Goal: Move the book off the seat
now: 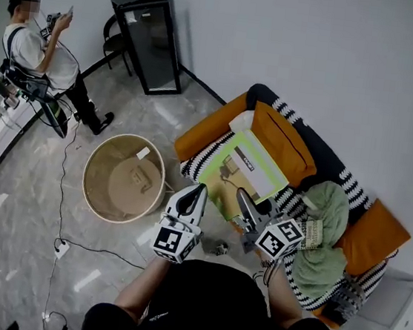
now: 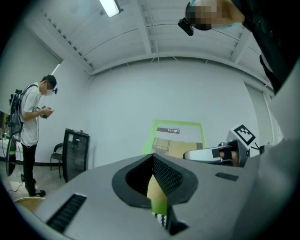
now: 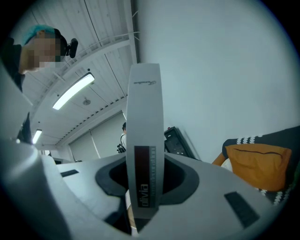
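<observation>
A: Where is the large flat book with the lime-green border?

B: Held up between the two grippers, over the orange-cushioned sofa with the black-and-white striped throw. From the head view it looks clear of the seat, though I can't vouch for the gap.

A: And the grips?

B: The left gripper is clenched on a thin edge of the cover, with tan and green pinched between its jaws. The right gripper is clamped across the pale grey spine, which stands upright between its jaws.

A: How should the carry be done?

B: I'd move both hands as one, at the same pace and height, so the cover doesn't twist or peel out of the left jaws. That thin edge looks like the weaker hold. Bring it away from the cushions before lowering it. The round pale wooden tray table near the sofa looks a likely spot, but that's a guess.

A: Any writing?

B: The dark red label on the spine reads "olivia", with fainter print beside it that I can't read. A script word at the spine's top is too small. The dark strip on the cover seems to carry the same name, turned about.
</observation>
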The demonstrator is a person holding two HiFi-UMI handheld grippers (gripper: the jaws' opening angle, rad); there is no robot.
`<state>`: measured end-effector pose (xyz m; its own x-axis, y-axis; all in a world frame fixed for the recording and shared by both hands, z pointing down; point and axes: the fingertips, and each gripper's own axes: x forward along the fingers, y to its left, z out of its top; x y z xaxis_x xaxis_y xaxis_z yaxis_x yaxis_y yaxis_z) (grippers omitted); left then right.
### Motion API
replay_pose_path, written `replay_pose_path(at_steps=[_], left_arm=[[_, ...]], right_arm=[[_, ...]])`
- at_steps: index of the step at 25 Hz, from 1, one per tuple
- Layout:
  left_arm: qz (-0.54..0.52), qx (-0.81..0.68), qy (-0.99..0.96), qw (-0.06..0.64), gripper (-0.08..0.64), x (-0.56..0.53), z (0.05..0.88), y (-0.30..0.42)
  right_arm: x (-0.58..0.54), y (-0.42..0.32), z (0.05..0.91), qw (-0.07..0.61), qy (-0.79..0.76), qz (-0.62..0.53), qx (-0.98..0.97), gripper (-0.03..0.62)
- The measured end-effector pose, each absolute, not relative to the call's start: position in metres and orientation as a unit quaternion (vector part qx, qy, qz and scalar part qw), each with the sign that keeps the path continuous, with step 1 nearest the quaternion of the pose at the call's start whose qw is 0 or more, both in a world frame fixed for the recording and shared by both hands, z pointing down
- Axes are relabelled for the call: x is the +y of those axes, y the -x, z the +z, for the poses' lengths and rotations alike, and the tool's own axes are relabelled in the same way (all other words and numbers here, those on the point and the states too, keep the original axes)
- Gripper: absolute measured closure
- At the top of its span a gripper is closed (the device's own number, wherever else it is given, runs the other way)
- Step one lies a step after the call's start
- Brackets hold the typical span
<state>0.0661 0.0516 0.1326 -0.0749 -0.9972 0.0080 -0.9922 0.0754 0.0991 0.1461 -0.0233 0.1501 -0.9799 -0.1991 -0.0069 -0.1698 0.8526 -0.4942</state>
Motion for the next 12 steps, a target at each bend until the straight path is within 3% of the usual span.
replay_pose_path(at_steps=[12], left_arm=[[-0.043, -0.808, -0.587, 0.033, 0.551, 0.111, 0.133, 0.005]], right_arm=[[0.022, -0.061, 0.155, -0.013, -0.009, -0.265, 0.964, 0.459]])
